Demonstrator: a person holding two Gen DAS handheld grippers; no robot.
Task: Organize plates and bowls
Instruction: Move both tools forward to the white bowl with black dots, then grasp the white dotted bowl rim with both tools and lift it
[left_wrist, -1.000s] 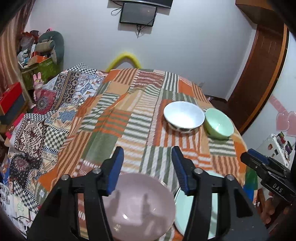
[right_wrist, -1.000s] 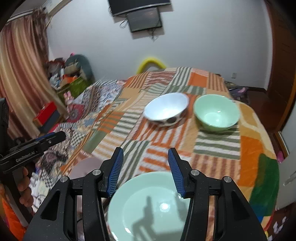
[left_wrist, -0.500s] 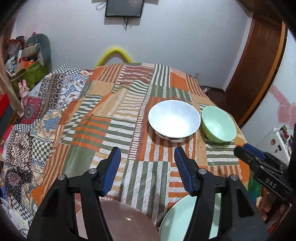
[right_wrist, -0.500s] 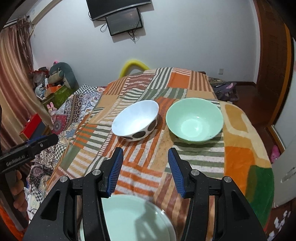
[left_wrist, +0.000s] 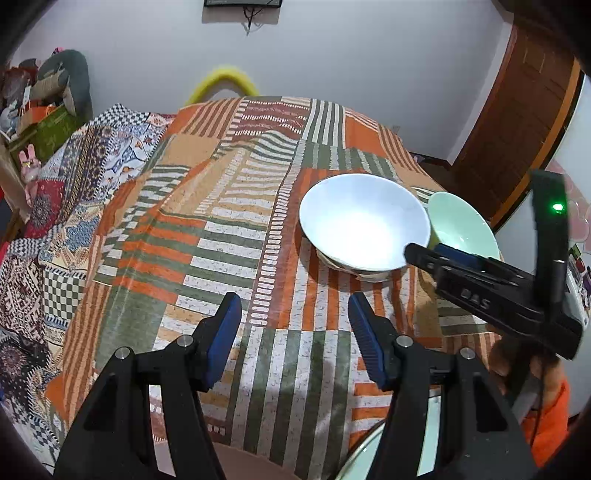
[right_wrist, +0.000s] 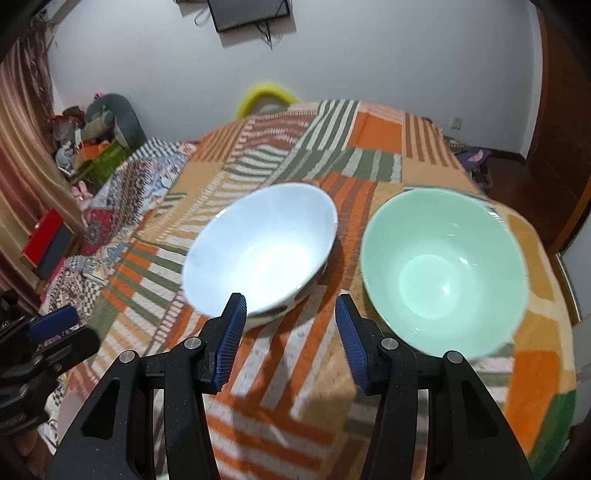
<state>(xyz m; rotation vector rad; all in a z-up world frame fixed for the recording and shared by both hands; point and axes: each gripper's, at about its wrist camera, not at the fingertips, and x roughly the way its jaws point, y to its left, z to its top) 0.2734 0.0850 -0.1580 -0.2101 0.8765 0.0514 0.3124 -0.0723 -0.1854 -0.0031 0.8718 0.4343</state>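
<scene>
A white bowl (left_wrist: 364, 221) (right_wrist: 262, 251) with dark spots outside and a mint green bowl (left_wrist: 461, 225) (right_wrist: 443, 269) stand side by side on the striped patchwork cloth (left_wrist: 258, 258). My right gripper (right_wrist: 288, 314) is open and empty, just short of the two bowls and between them. My left gripper (left_wrist: 293, 314) is open and empty, over the cloth to the near left of the white bowl. The right gripper also shows in the left wrist view (left_wrist: 491, 295). A pink plate (left_wrist: 243, 463) and a mint plate (left_wrist: 369, 454) peek in at the bottom edge.
The table edge falls away on the right, near a wooden door (left_wrist: 517, 129). A second patterned cloth (left_wrist: 55, 221) covers the left side. Clutter and a red box (right_wrist: 48, 240) sit at the far left. A yellow chair back (left_wrist: 221, 79) stands behind the table.
Both grippers have moved forward over the table. The plates have slipped almost out of view below them and the bowls now loom large, especially before the right gripper.
</scene>
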